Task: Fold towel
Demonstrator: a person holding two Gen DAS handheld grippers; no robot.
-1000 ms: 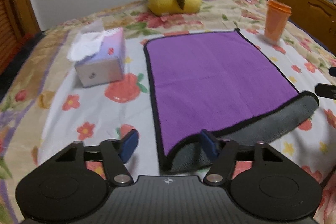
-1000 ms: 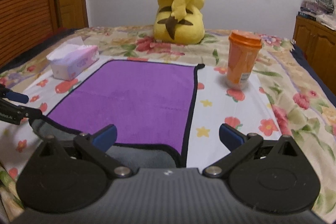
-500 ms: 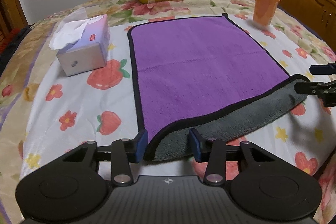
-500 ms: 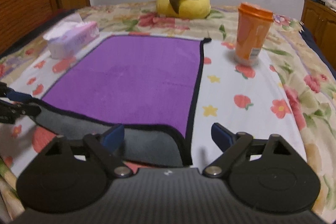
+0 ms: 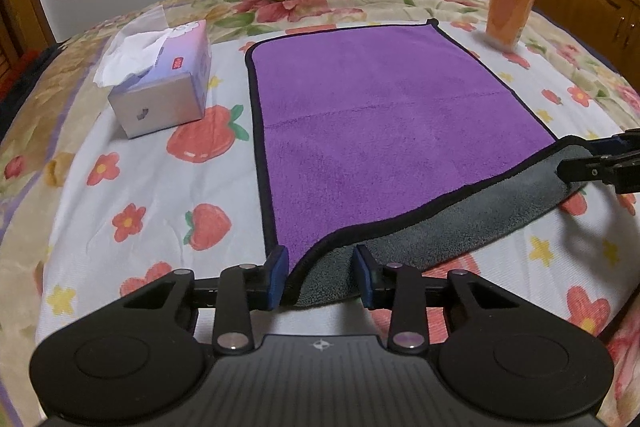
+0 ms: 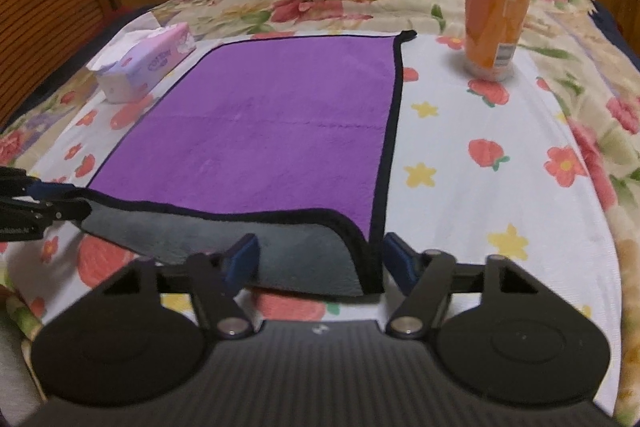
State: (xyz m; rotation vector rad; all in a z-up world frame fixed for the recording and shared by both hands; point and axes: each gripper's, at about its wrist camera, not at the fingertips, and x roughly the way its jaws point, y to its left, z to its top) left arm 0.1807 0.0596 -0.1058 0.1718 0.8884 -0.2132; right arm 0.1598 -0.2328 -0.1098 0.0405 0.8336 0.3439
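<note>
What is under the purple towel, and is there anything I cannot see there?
Under the lifted near edge of the purple towel you see its grey underside and the strawberry bedsheet. The rest lies flat on the sheet, so anything beneath that part is hidden.

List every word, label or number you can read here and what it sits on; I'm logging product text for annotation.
"COTTON": on the side of the tissue box, right wrist view.
Red label on the tissue box top: too small to read.
Barcode label on the orange cup: print unreadable.
White marking on the left hand-held gripper: blurred.
Towel: no text.
</note>
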